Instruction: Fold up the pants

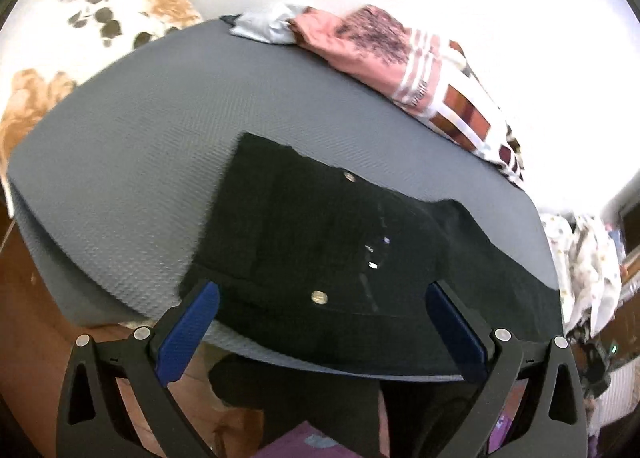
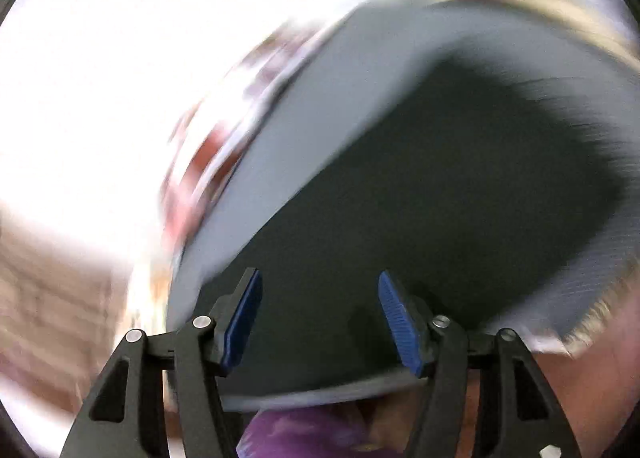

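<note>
The black pants (image 1: pixel 332 242) lie flat on the grey mat (image 1: pixel 132 177), along its near edge, with the waistband end toward the middle of the mat and the legs running off toward the near right corner; that long axis runs left to right across the left wrist view. The left gripper (image 1: pixel 322 318) hangs just off the near edge with its blue pads (image 1: pixel 188 332) spread wide and nothing between them; the waist part lies straight ahead of it, so this hand looks the nearer one to that end. The right gripper (image 2: pixel 320 322) is also spread and empty, its view badly smeared (fast motion, I would judge), with dark cloth filling the space ahead of its pads; which part of the garment that is cannot be told.

The pants look dark and matte, fairly smooth, with two round metal buttons (image 1: pixel 320 297) and a few small bright flecks near the fly. No fold is clearly made yet, though the outline is hard to read against the black.

At the far edge of the mat sits a heap of pink and patterned laundry (image 1: pixel 384 53), well apart from the pants.
</note>
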Tool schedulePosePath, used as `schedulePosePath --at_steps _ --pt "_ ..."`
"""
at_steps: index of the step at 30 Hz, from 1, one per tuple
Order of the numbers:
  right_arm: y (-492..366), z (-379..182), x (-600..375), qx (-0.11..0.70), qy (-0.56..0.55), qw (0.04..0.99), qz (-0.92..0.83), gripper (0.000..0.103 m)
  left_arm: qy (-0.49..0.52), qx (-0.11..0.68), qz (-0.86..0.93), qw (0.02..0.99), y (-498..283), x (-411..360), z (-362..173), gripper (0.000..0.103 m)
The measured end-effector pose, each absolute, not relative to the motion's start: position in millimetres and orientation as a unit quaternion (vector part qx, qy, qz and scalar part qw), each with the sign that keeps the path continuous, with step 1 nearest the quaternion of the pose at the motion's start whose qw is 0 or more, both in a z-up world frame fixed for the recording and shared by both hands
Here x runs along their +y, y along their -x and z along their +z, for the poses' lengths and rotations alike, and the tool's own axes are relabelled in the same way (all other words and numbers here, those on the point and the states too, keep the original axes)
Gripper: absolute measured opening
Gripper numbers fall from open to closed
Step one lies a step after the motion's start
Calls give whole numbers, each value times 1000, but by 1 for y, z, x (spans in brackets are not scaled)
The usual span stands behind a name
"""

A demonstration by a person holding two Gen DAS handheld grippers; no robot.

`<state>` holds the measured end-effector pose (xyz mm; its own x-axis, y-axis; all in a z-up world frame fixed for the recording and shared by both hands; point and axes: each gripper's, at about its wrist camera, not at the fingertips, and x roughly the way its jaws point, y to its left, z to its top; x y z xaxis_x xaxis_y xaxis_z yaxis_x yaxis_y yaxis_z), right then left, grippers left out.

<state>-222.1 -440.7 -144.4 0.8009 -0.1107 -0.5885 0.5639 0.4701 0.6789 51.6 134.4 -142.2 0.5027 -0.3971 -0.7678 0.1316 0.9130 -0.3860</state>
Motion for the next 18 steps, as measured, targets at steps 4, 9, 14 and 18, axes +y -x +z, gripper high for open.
schedulePosePath --at_steps 4,9,14,18 --pt "329 -160 -516 146 -546 776 -281 59 138 497 -162 841 -53 117 -160 103" --pt "356 -163 -532 124 -546 784 -266 59 131 502 -164 839 -47 107 -164 103" --pt "336 -163 -504 105 -561 794 -210 59 108 505 -163 841 -44 96 -167 103" --pt "327 -174 -504 116 -572 788 -197 55 110 517 -163 833 -43 94 -176 103"
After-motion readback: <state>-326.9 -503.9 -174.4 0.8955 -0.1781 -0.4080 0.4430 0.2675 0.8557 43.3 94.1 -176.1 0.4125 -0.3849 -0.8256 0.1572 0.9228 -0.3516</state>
